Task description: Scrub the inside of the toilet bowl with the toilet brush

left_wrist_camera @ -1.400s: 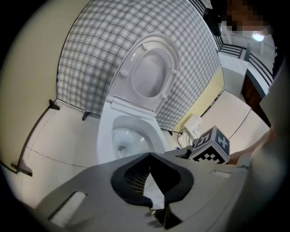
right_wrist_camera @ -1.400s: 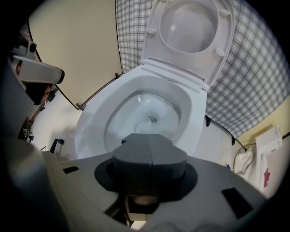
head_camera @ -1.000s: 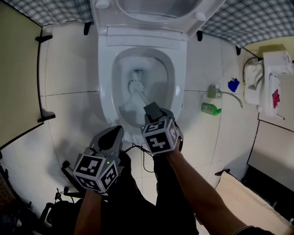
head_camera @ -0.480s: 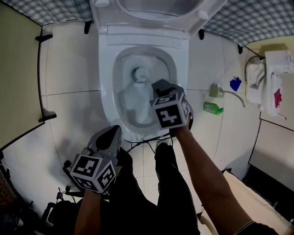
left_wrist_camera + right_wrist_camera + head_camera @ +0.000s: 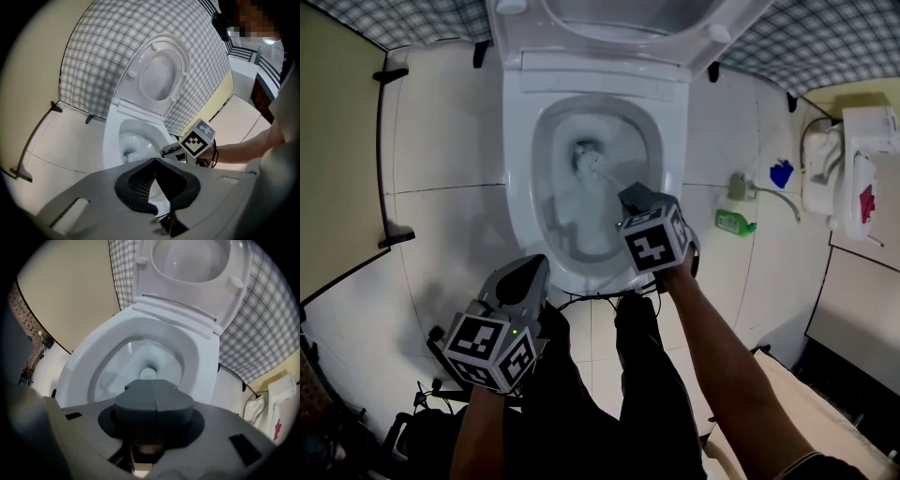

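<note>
– Toilet brush [image 5: 592, 159]: where does it sit against the gripper holding it?
– Its head is down in the hollow at the bottom of the toilet bowl [image 5: 517, 187], toward the back. The handle slants up and to the right into the right gripper [image 5: 633, 200], which hangs over the near right part of the bowl and points steeply down. In the right gripper view the head peeks out just past the jaw tips.
– And the jaws?
– Pressed together on the handle, pads meeting along a seam. The left gripper [image 5: 532, 270] is well apart from the brush, in front of the bowl's near rim, tips touching with nothing between them.
– What does the brush look like?
– A round, bristly head, greyish white, on a thin white handle.
– Any writing to read?
– None legible. Each gripper's cube [image 5: 654, 246] carries black-and-white square markers. A green bottle [image 5: 731, 222] lies on the floor tiles [image 5: 441, 141] right of the bowl, its label too small to read. A white box [image 5: 874, 131] farther right bears a red mark I cannot make out
</note>
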{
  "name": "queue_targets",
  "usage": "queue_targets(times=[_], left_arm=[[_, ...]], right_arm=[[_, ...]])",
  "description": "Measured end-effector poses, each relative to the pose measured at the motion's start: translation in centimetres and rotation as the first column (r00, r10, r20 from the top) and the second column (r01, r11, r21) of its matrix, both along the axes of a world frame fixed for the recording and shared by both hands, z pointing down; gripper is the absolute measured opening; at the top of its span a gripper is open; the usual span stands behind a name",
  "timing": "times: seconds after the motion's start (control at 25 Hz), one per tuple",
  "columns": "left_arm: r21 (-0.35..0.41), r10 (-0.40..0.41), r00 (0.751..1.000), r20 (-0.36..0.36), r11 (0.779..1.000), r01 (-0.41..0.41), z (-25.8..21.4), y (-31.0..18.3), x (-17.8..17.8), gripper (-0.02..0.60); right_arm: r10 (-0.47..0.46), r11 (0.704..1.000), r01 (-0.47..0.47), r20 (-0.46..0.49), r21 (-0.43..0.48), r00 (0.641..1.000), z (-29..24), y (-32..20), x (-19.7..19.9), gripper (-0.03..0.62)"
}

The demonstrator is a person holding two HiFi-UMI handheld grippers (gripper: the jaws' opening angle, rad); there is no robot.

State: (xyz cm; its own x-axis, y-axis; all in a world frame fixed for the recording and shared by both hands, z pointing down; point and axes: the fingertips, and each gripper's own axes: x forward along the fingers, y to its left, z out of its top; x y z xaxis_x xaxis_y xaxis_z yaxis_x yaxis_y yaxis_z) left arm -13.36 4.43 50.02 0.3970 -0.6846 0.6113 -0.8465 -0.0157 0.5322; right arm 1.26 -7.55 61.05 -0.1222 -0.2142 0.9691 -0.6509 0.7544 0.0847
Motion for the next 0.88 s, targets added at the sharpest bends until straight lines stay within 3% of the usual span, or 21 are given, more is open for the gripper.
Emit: queue_targets(times=[0.32,0.72,0.88], left_arm=[[-0.008,0.004,1.0,-0.004,1.0,-0.004,0.4,0.0,0.1,0.009],[-0.011,0.015,1.0,0.003,1.0,-0.015,0.5,0.0,0.1,0.009],[-0.014,0.016,1.0,-0.001,1.0,-0.016,0.6,0.3,0.4,0.009]], right_arm=[[-0.027,0.999,0.027,0.0,-0.037,1.0,0.5,2.9,-0.4,0.169],[0.137,0.99,-0.129,0.155,-0.056,0.978,-0.1,0.6,-3.4,0.169],[0.124,0.992,-0.122,0.168,-0.019,0.978,-0.7,-1.2,-3.3,0.169]])
